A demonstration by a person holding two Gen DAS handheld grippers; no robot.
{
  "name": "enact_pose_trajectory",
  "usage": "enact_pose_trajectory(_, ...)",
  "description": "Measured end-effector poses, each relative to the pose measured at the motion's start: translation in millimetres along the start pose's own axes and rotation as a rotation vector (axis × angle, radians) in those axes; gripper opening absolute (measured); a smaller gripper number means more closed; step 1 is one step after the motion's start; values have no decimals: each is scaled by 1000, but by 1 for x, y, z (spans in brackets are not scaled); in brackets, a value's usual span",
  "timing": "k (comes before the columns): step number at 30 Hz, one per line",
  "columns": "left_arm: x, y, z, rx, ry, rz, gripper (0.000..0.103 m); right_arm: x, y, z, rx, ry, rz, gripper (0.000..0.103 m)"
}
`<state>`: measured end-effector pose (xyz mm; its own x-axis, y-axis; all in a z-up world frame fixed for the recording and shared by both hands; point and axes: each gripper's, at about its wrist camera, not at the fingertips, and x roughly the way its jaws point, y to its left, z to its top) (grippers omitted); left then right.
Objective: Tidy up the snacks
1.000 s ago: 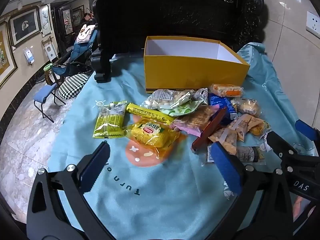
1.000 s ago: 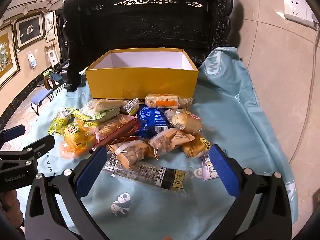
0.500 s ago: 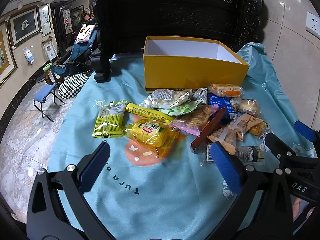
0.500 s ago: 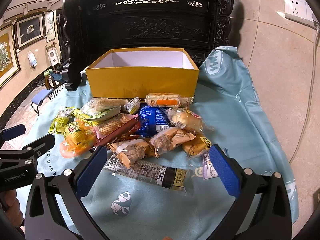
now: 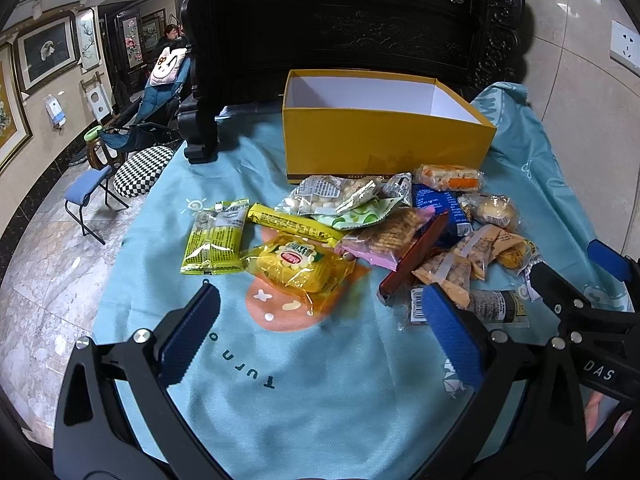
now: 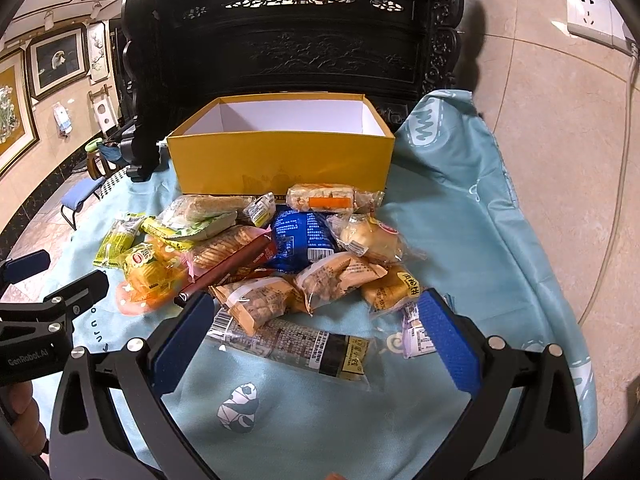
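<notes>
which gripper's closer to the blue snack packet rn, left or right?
Right. The right gripper hangs open just in front of the pile with the blue snack packet straight ahead. The left gripper is open too, off to the packet's left, facing the yellow snack bag.

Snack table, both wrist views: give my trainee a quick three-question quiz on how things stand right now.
1. True or false: the yellow box already holds several snacks.
2. Multiple choice: the blue packet lies (A) inside the box, (B) in the snack pile in front of the box, (C) on the floor.
3. Fill in: both the left gripper and the right gripper are ____, hovering over the teal cloth and holding nothing.

Key: 1 false, as far as its interior shows, it is empty; 2 B; 3 open.
</notes>
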<state>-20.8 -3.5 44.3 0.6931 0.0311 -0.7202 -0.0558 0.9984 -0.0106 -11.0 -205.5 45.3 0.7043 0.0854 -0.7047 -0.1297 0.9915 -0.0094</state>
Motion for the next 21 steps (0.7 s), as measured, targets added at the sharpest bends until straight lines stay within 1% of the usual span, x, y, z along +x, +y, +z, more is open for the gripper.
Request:
enact_pose_trajectory(14,0,0,0,2,0,1,101,1,0,-1,3,8,3,102)
enact_pose_trajectory(17,0,0,0,2,1,0,101,0,0,-1,-2,-12,-2,102)
enact_pose_trajectory(21,0,0,1,0,0,0,101,1,-1,-1,0,-7,-1,102)
